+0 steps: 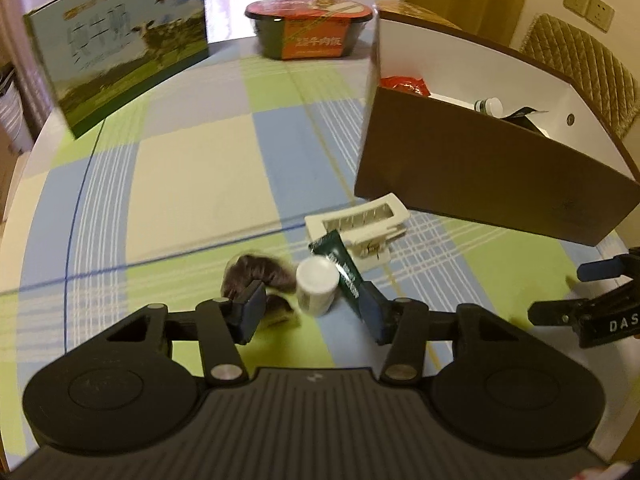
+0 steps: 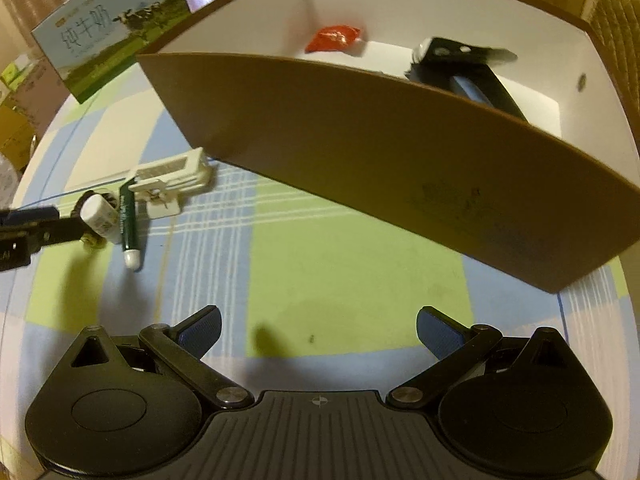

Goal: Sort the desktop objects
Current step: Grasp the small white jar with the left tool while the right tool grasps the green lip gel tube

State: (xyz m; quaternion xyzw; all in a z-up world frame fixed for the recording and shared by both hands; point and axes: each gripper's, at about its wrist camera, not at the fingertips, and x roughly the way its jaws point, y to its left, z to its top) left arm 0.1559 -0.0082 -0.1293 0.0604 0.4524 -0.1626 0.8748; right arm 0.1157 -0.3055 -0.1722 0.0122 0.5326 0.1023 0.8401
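**Left hand-held gripper spread around a small white bottle**

The left hand-held gripper (image 1: 312,316) hangs low over the bench (image 1: 192,184), its blue-padded fingers spread apart. Between them stands a small white bottle (image 1: 316,286), upright; the pads do not appear to press it. Just left of the bottle lies a dark fuzzy hair tie (image 1: 256,272), partly behind the left pad. A dark green tube (image 1: 340,264) leans just right of the bottle, its flat end resting against a cream hair claw clip (image 1: 360,224), which lies close to the near corner of the brown box (image 1: 480,176).

The right hand-held gripper (image 2: 318,332) is spread wide and holds nothing, above a green square of the checked cloth, in front of the box's long brown wall. From this view the tube's white cap (image 2: 133,258) points toward the camera.

Inside the white-lined box lie a red packet (image 2: 334,38), a white-capped bottle (image 1: 490,106) and a dark object that is hard to make out.

At the bench's far side stand a milk carton box (image 1: 116,56) and a red-lidded instant-meal bowl (image 1: 310,28).
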